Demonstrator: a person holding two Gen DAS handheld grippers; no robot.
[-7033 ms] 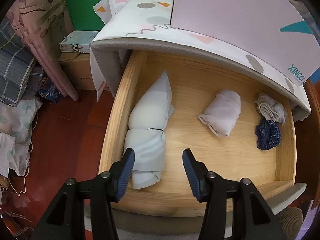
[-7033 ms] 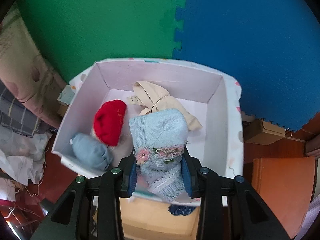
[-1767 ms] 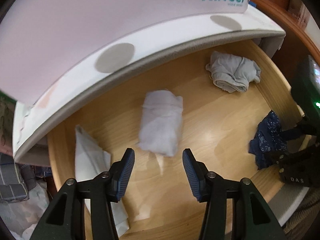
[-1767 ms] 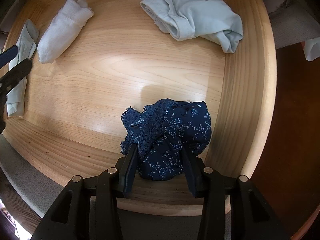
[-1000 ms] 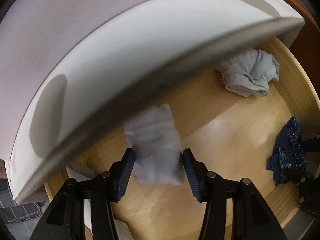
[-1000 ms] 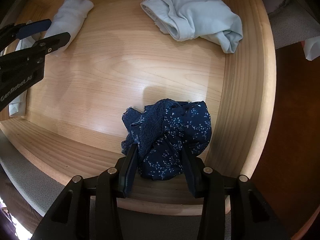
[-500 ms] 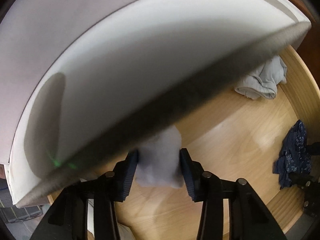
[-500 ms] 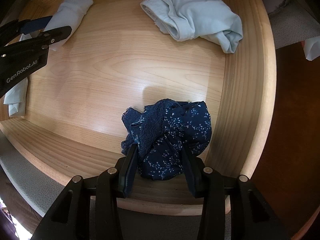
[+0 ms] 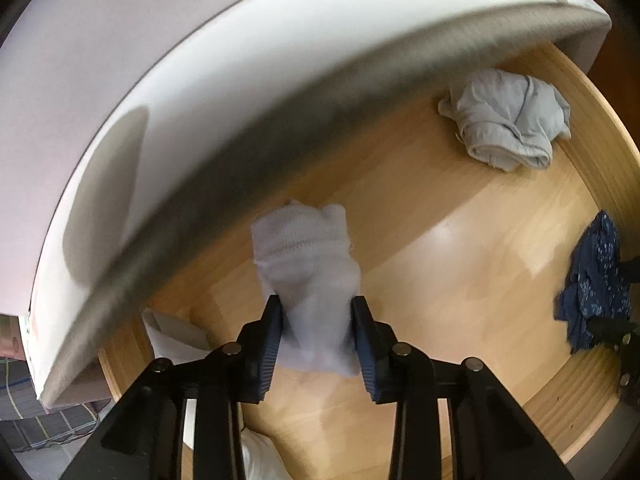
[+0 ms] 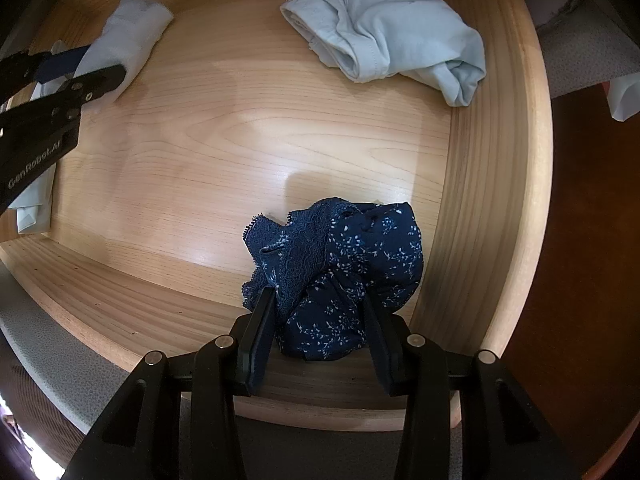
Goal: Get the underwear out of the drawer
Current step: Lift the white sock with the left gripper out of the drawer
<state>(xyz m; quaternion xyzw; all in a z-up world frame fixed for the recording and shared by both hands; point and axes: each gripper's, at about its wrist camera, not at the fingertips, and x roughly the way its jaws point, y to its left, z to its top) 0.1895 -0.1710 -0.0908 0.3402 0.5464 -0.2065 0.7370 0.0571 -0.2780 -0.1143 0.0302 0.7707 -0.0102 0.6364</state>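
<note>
I have the left tongs (image 9: 317,334) clamped on the white rolled underwear (image 9: 308,276); their jaws have just been closing, with that roll between them. The roll sits mid-floor in the wooden drawer (image 10: 492,184), under the overhanging edge of a white fabric storage box (image 9: 200,92). My right tongs (image 10: 318,332) are clamped on the navy floral lace underwear (image 10: 344,276), near the drawer's right wall and front wall. A pale blue crumpled garment (image 10: 392,28) lies in the far right corner. A folded white cloth (image 9: 172,334) lies at the left side.
</note>
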